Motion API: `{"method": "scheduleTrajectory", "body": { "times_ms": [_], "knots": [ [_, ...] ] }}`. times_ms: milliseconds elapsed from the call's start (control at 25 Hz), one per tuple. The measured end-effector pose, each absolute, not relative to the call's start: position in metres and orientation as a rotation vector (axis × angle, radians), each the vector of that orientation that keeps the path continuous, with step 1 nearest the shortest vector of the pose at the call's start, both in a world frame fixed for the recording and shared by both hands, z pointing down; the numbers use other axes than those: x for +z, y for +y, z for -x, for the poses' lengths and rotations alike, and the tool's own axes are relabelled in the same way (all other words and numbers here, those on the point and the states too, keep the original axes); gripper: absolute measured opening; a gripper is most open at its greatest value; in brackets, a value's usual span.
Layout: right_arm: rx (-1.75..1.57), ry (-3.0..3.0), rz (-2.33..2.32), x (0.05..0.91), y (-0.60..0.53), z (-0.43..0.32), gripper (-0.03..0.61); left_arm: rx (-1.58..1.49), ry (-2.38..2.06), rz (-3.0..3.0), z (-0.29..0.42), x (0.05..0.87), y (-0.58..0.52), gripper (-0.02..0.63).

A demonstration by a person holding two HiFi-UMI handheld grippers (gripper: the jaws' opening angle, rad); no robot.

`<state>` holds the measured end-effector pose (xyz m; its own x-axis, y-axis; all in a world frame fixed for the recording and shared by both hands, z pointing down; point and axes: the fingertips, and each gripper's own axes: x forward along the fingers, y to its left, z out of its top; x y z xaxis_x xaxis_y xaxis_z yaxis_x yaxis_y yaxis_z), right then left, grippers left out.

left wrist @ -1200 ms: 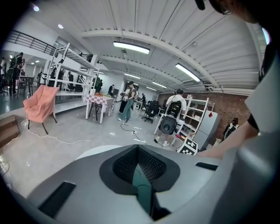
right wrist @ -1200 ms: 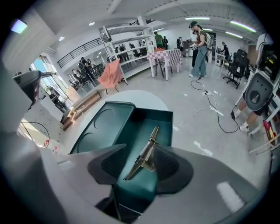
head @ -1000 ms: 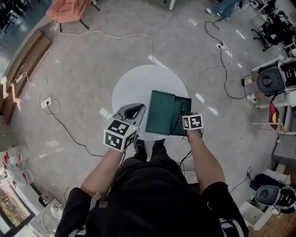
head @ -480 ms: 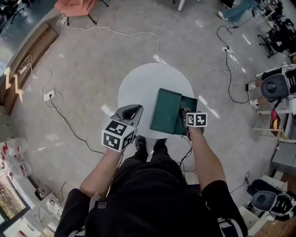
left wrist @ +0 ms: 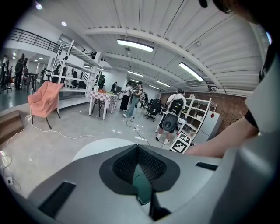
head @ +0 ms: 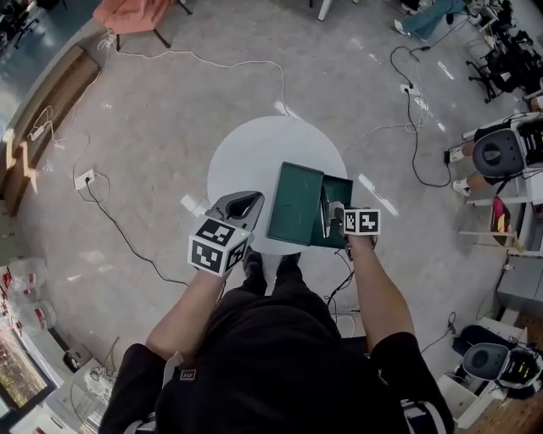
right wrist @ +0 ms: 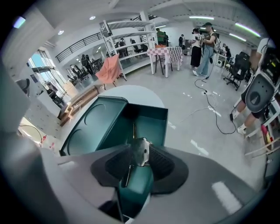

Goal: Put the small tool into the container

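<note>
A dark green container (head: 339,191) stands on the round white table (head: 246,153), with its open lid (head: 295,203) lying flat to the left. My right gripper (head: 333,210) hovers at the container's near edge. The small silver tool (head: 325,202) sits between its pads. In the right gripper view the tool (right wrist: 141,151) shows above the open box (right wrist: 151,120); the jaws are opening but still touch it. My left gripper (head: 248,202) rests at the table's near left edge, shut with nothing in it.
White and black cables (head: 212,61) trail across the floor around the table. A power strip (head: 83,180) lies at the left and an orange chair (head: 127,15) at the far left. Office chairs and shelves (head: 501,153) crowd the right side.
The right gripper has shifted slightly at the container's near edge, and the silver tool now stands out more plainly in front of it. The left gripper has stayed put.
</note>
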<state>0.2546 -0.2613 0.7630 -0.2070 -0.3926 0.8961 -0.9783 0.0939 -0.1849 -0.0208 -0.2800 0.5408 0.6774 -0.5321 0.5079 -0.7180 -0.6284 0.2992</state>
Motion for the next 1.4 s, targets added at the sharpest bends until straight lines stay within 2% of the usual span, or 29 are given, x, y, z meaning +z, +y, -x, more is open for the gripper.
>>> {"method": "scheduleTrajectory", "body": {
  "times_ms": [440,1160,1400],
  "knots": [
    [1.042,-1.805,-1.545,0.715,-0.255,-0.270,0.137,0.477,-0.909,-2.508,0.004,0.519,-0.288,0.006],
    [0.859,-2.199,-1.760,0.550,-0.255,-0.276,0.103,0.367,-0.837,-2.737,-0.060,0.444,-0.292,0.006],
    [0.672,-2.326,-1.730,0.489,-0.260,-0.277,0.086,0.370,-0.880,-2.771,-0.081,0.414,-0.308,0.006]
  ]
}}
